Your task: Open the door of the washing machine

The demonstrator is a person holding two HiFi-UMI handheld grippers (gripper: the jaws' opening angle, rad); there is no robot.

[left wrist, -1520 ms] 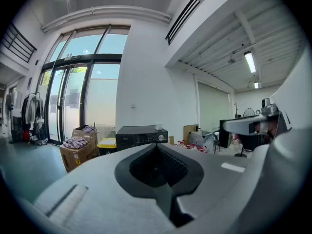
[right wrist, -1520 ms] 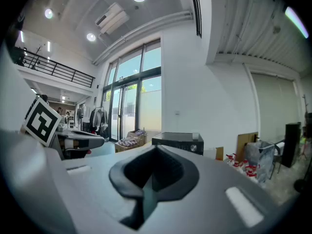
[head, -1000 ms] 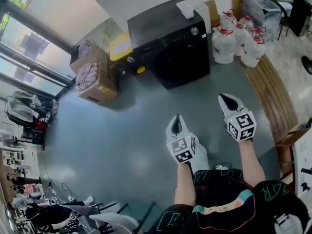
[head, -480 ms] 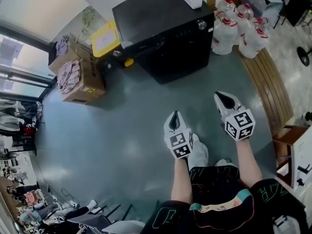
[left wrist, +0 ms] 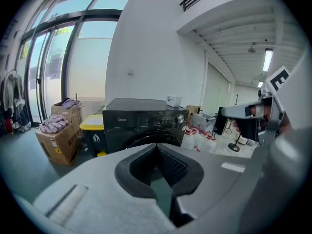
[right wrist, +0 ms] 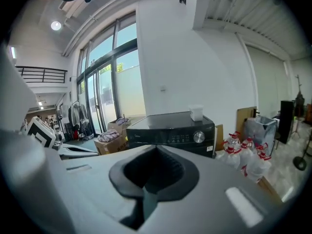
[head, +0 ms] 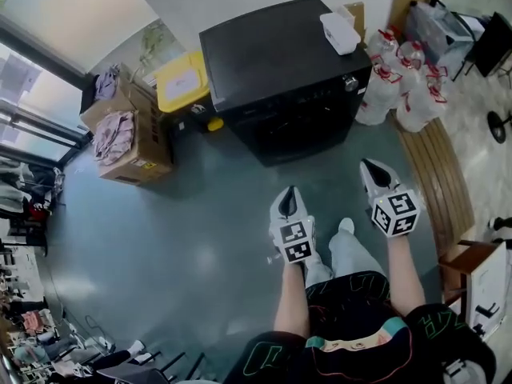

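Observation:
A black front-loading washing machine (head: 276, 54) stands against the far wall, its round door (head: 298, 130) closed and facing me. My left gripper (head: 290, 192) and right gripper (head: 370, 166) are both held out over the grey floor a short way in front of it, side by side and touching nothing. Each has its jaws shut and holds nothing. The left gripper view shows the machine (left wrist: 144, 123) just past the closed tips (left wrist: 157, 146). In the right gripper view the machine (right wrist: 170, 128) and its silver knob (right wrist: 198, 137) lie ahead of the closed tips (right wrist: 156, 147).
A white box (head: 340, 32) sits on the machine's top. A yellow-lidded bin (head: 182, 82) and cardboard boxes (head: 128, 138) with clothes stand to its left. Several water jugs (head: 400, 82) and a wooden bench (head: 436, 174) are to its right. Grey floor (head: 160, 238) spreads to the left.
The washing machine has grown larger and come nearer in the head view as the person stepped toward it. Both grippers advanced with it and stayed shut.

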